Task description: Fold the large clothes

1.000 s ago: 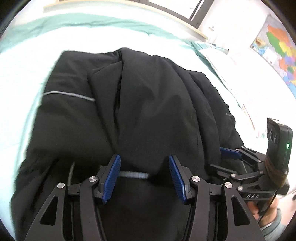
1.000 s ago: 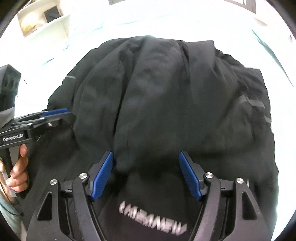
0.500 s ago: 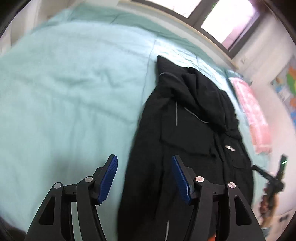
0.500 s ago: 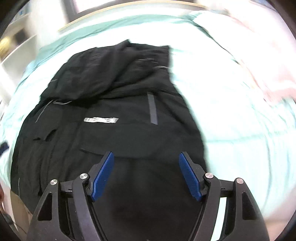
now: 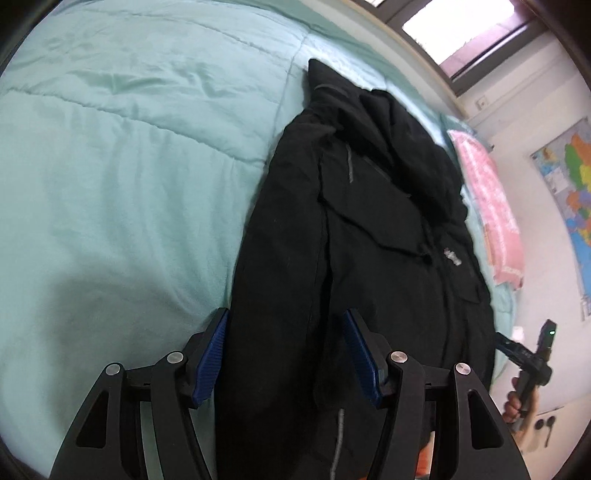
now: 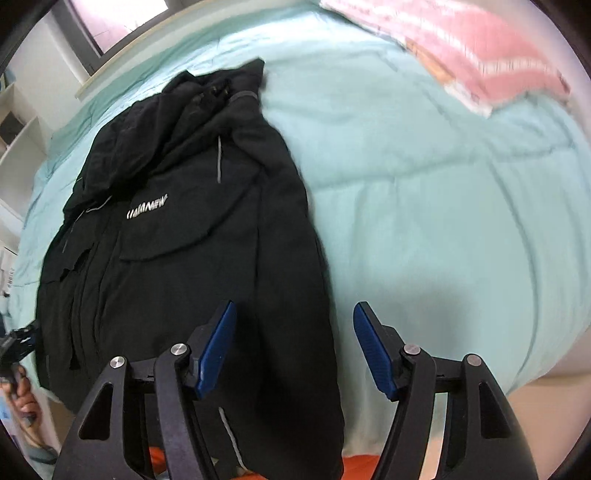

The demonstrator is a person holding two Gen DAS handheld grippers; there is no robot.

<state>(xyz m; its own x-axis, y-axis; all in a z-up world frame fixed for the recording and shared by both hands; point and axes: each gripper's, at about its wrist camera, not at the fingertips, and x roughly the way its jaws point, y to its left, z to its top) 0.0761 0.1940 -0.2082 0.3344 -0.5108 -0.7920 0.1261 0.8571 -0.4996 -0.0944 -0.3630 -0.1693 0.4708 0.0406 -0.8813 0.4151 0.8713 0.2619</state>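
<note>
A large black jacket [image 5: 369, 240] lies lengthwise on the teal bed [image 5: 110, 184], hood at the far end and sleeves folded inward. My left gripper [image 5: 286, 356] hovers open over its near left edge, with the black cloth between the blue pads but not pinched. In the right wrist view the jacket [image 6: 184, 240] shows a white chest logo. My right gripper [image 6: 295, 352] hangs over the near right edge. Its jaws are closing, the hem lies below them, and the pads press on nothing. Each view shows the other gripper [image 5: 524, 354] [image 6: 18, 339] small at the jacket's far side, held by a hand.
A pink striped pillow [image 5: 495, 214] [image 6: 461, 48] lies along the bed's right side. A window [image 5: 461, 33] runs behind the bed, a map [image 5: 569, 177] hangs on the right wall, and white shelves [image 6: 14, 122] stand at the left. Something orange [image 6: 362, 465] shows below the bed's edge.
Both grippers have swung outward from the jacket's middle, the left to its left edge and the right to its right edge. The whole jacket now shows, lying flat.
</note>
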